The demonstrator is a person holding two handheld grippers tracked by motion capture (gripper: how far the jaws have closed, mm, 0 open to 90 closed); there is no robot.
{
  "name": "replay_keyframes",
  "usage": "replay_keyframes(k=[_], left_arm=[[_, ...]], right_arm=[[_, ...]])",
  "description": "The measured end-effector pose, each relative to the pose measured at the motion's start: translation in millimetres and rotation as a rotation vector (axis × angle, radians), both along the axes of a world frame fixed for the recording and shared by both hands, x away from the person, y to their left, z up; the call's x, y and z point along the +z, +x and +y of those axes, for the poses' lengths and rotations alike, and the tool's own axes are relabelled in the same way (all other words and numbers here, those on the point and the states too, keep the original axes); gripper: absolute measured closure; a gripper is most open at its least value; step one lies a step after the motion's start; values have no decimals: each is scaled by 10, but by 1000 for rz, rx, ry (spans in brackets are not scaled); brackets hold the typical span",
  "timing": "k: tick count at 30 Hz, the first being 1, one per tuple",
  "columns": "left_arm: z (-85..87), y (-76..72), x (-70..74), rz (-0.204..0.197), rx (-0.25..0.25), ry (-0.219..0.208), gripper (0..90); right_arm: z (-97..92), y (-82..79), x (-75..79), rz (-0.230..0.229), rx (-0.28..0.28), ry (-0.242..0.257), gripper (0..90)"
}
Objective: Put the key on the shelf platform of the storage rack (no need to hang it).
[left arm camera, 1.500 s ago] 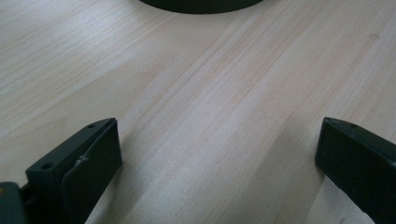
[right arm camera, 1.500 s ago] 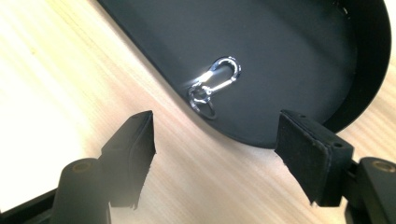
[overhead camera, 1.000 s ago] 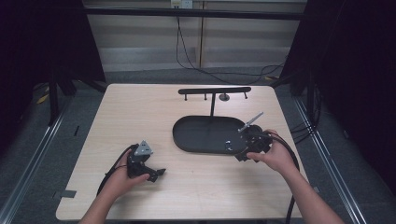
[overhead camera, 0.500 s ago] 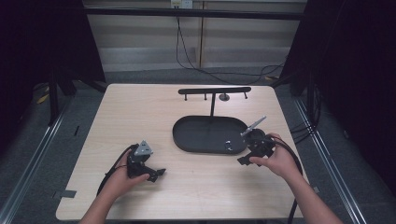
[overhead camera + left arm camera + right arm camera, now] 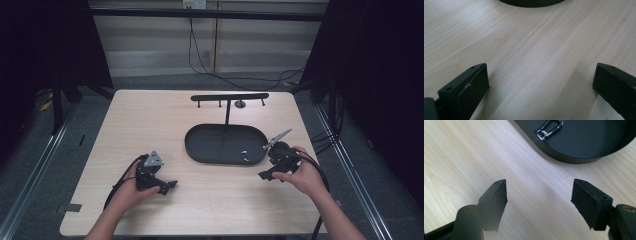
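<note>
Pale wood table point(image 5: 150, 125); grey floor point(image 5: 165, 80); black cables point(image 5: 200, 55) behind.

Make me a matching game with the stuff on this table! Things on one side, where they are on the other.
Things:
1. silver clip
2. black tray
3. left claw
4. black rack

Places:
A. over bare wood, near the table's front left
B. behind the tray, toward the table's far edge
C. lying inside the tray
D. on the table, right of its middle

Pairs: 1-C, 2-D, 3-A, 4-B
</note>
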State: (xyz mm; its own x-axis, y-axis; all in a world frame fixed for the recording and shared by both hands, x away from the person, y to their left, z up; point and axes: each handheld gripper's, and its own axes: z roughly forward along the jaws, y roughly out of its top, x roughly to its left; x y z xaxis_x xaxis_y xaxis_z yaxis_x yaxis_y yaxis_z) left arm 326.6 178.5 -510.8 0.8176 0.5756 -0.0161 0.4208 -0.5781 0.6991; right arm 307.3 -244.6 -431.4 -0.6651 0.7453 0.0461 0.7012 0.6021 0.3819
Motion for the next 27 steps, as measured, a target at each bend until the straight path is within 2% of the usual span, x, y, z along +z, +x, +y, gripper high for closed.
replay_keyframes(k=[27], left_arm=[[-1, -1, -1, 0, 1, -1, 1]], right_arm=[[-131, -160, -107, 7, -10, 13, 284]])
